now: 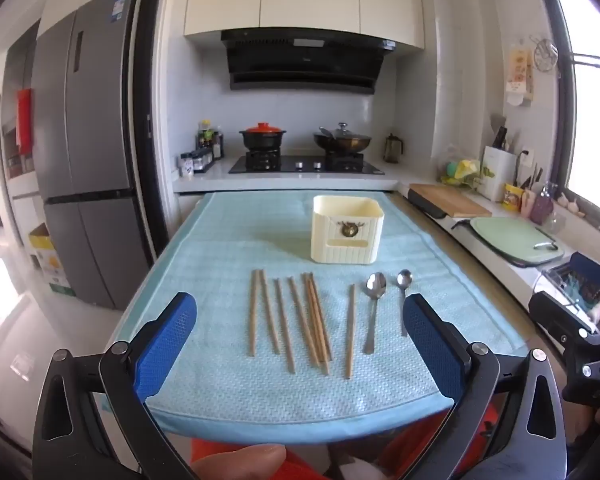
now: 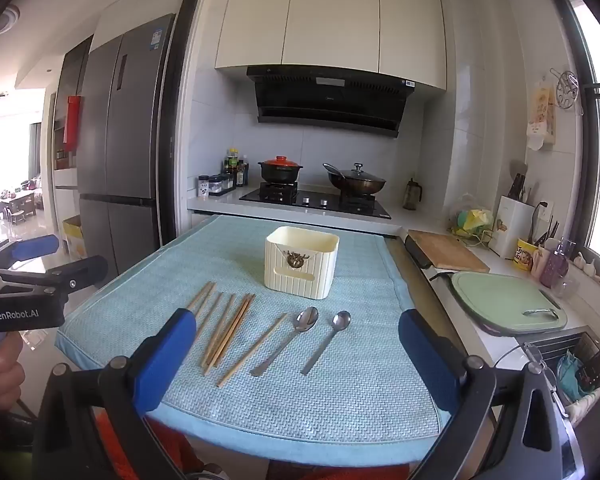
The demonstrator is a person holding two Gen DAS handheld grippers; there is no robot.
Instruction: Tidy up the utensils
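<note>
Several wooden chopsticks [image 1: 300,322] [image 2: 226,328] lie side by side on a light blue towel [image 1: 228,392] [image 2: 340,392] that covers the table. Two metal spoons [image 1: 374,308] [image 2: 288,338] lie just right of them, bowls pointing away. Behind them stands a cream utensil holder [image 1: 346,229] [image 2: 301,262], upright and empty as far as its rim shows. My left gripper [image 1: 300,320] hovers open above the towel's near edge, nothing between its blue pads. My right gripper [image 2: 296,338] is open too, level with it on the right. The left gripper [image 2: 40,260] also shows at the right wrist view's left edge.
A hob with a red-lidded pot [image 1: 262,138] and a wok [image 1: 342,140] sits on the counter beyond the table. A wooden board [image 1: 448,199] and a green board [image 1: 514,240] lie on the right counter. A tall grey fridge [image 1: 88,152] stands at the left.
</note>
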